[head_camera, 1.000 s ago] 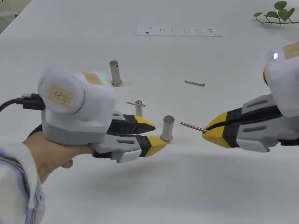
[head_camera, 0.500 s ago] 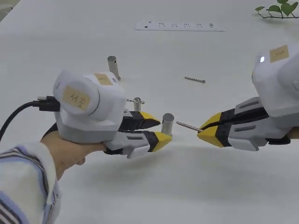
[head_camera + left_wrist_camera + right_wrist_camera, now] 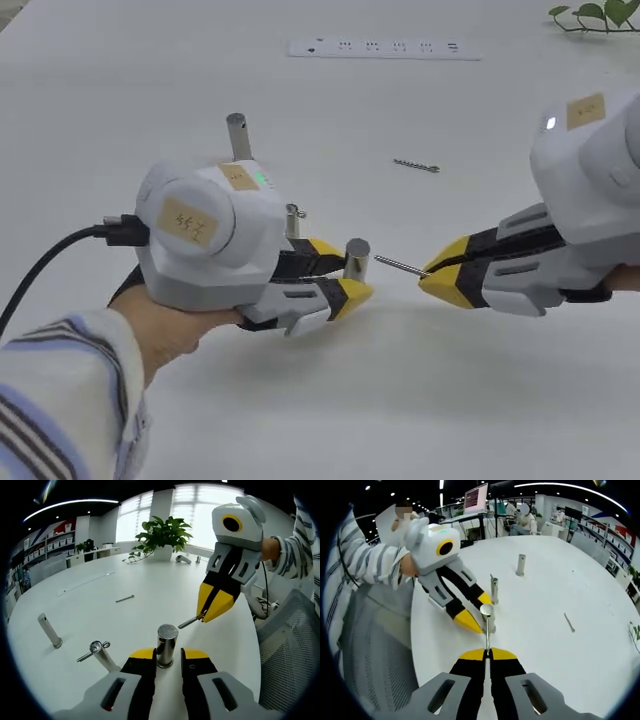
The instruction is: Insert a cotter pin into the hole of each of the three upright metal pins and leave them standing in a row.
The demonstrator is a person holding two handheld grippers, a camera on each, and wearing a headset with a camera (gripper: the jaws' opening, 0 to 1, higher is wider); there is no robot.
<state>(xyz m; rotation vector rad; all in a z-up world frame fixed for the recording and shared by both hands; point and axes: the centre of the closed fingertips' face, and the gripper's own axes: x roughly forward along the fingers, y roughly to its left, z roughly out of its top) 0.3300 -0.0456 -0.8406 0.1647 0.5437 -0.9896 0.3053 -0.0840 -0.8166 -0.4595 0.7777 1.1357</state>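
Head view: the left claw (image 3: 350, 272) straddles the near pin (image 3: 357, 255), which stands upright on the table (image 3: 330, 400). The right claw (image 3: 432, 280) is pinched on a cotter pin (image 3: 400, 265), whose tip sits just beside that pin. Behind them the middle pin (image 3: 293, 218) carries a cotter pin, the far pin (image 3: 237, 133) stands bare, and a spare cotter pin (image 3: 415, 165) lies well apart.

Left gripper view: the jaws hug the near pin on both sides, but I cannot tell whether they squeeze it.

Right gripper view: the jaws are together on the cotter pin, which points straight at the near pin.
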